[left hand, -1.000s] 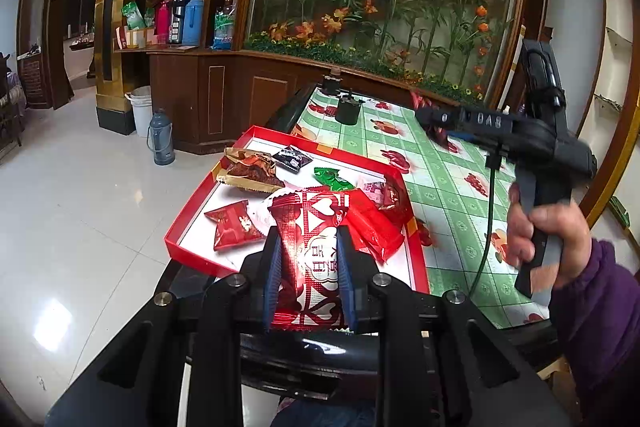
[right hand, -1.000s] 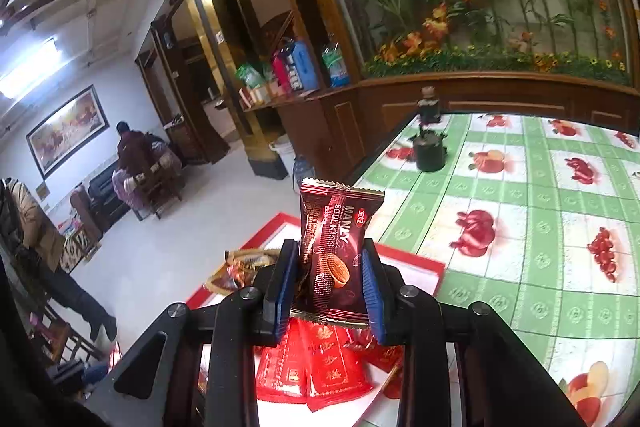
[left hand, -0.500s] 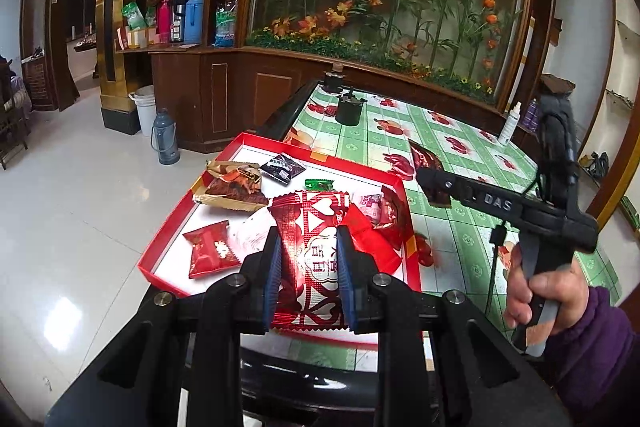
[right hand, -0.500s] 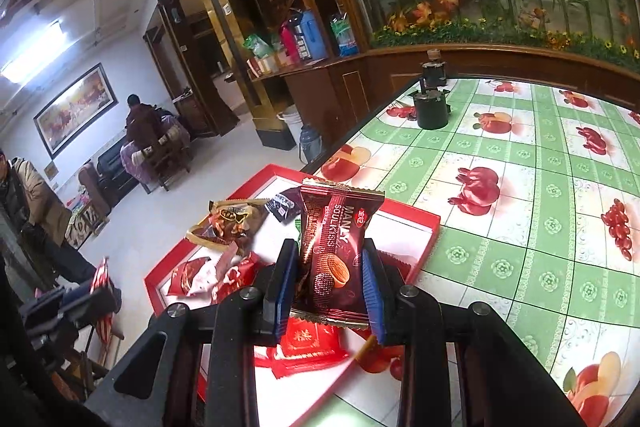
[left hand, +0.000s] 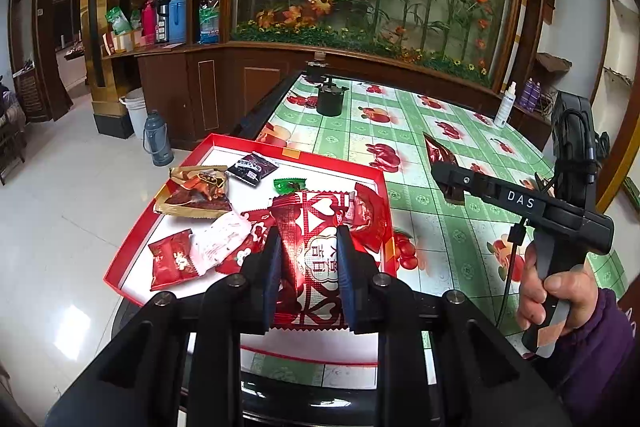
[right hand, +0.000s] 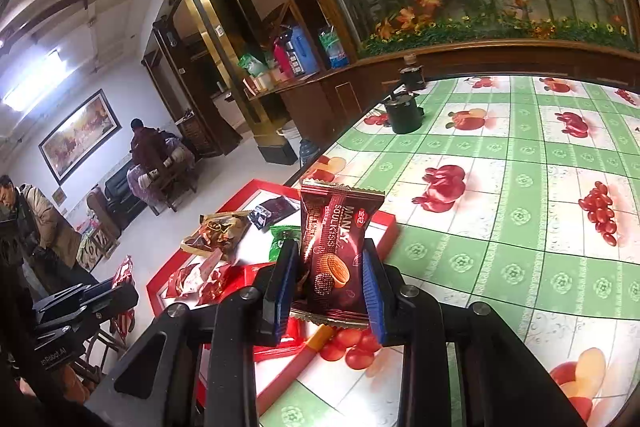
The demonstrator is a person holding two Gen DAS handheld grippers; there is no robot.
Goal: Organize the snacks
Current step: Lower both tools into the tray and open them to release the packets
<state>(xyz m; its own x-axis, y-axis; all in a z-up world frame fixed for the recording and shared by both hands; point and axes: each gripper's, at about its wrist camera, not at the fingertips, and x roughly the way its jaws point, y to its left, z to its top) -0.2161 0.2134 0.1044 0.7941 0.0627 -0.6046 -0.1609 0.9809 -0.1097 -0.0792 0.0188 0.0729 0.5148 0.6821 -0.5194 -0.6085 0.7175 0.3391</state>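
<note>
My left gripper [left hand: 309,261] is shut on a red packet with white hearts [left hand: 316,223], held over the near right part of the red tray [left hand: 304,155]. In the tray lie a gold-brown packet [left hand: 196,191], a small black packet [left hand: 252,167], a green candy [left hand: 289,184] and other red packets [left hand: 172,259]. My right gripper [right hand: 329,265] is shut on a dark brown cookie packet [right hand: 338,231], upright above the tray's right rim [right hand: 386,223]. In the left wrist view the right gripper [left hand: 450,181] hangs over the green tablecloth, right of the tray, held by a hand in a purple sleeve [left hand: 600,347].
The tray overhangs the table's left edge above a white tiled floor. A black pot [left hand: 330,101] stands at the far end of the tablecloth [left hand: 440,235], and a spray bottle [left hand: 505,105] at the far right. A grey flask [left hand: 157,139] stands on the floor. People [right hand: 148,147] sit far left.
Both grippers keep their packets. The right gripper has come down and nearer, over the cloth right of the tray. The left gripper has drifted sideways, so the tray sits further left in its view.
</note>
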